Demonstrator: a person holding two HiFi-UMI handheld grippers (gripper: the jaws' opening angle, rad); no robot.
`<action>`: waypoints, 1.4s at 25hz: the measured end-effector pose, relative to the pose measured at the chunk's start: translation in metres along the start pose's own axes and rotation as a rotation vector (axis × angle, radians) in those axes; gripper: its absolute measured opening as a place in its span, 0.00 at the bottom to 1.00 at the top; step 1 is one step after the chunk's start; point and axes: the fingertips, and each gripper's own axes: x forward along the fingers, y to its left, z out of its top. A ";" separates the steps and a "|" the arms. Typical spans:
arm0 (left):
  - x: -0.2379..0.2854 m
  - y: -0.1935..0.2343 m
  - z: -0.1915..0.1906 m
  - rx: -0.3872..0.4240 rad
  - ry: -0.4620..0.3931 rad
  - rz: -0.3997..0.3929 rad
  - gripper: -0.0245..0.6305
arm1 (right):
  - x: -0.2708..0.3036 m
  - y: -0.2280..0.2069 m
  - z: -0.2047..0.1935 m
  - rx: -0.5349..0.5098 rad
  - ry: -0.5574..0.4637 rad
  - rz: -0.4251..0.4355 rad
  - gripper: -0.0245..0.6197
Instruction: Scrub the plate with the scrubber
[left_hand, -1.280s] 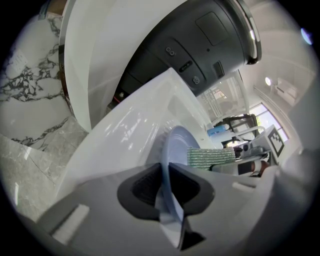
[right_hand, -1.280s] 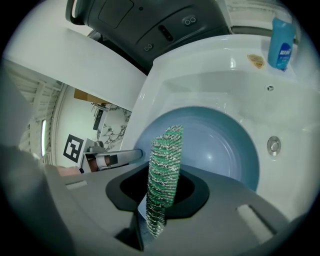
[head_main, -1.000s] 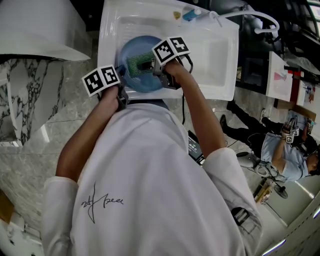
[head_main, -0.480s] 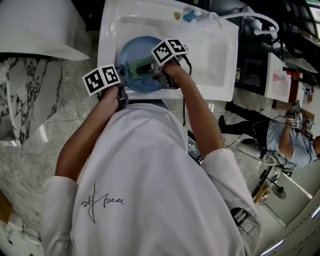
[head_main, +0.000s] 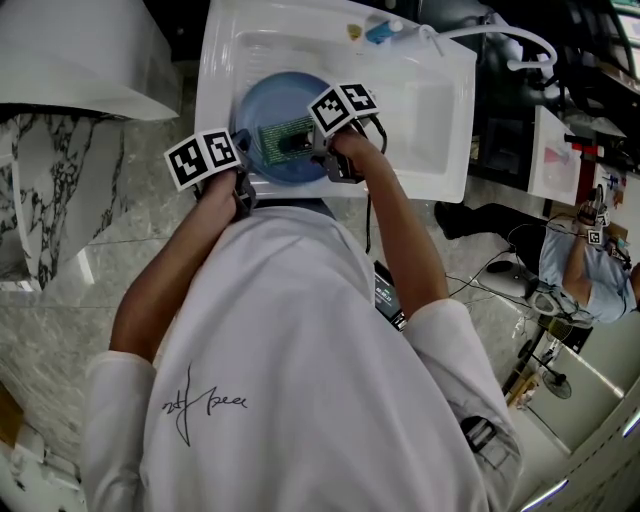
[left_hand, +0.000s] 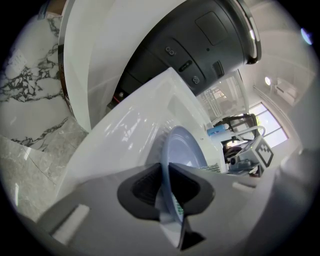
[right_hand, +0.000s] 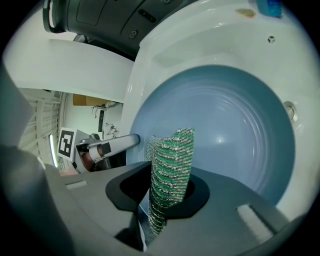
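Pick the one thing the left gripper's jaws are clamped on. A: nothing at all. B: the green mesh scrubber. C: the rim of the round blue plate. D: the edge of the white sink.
C: in the left gripper view, the left gripper has its jaws closed on either side of the rim of the round blue plate. The green mesh scrubber is held in the right gripper.

White short-sleeved cotton T-shirt (head_main: 290, 380), black handwritten scrawl (head_main: 200, 405) at 7 o'clock, grey plastic left gripper (left_hand: 165, 172) and right gripper (right_hand: 167, 186), white black-marked cubes (head_main: 203, 158) at 11 o'clock, thin black cable (head_main: 368, 215)
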 end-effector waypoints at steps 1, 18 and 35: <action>0.000 0.000 0.000 0.000 0.000 0.000 0.18 | 0.000 -0.001 -0.001 0.001 -0.001 -0.001 0.15; 0.000 0.001 -0.001 -0.003 0.002 -0.011 0.18 | -0.018 -0.024 -0.014 0.013 0.014 -0.051 0.15; -0.001 0.000 0.000 -0.008 -0.003 -0.018 0.18 | -0.040 -0.050 -0.020 -0.012 0.036 -0.151 0.16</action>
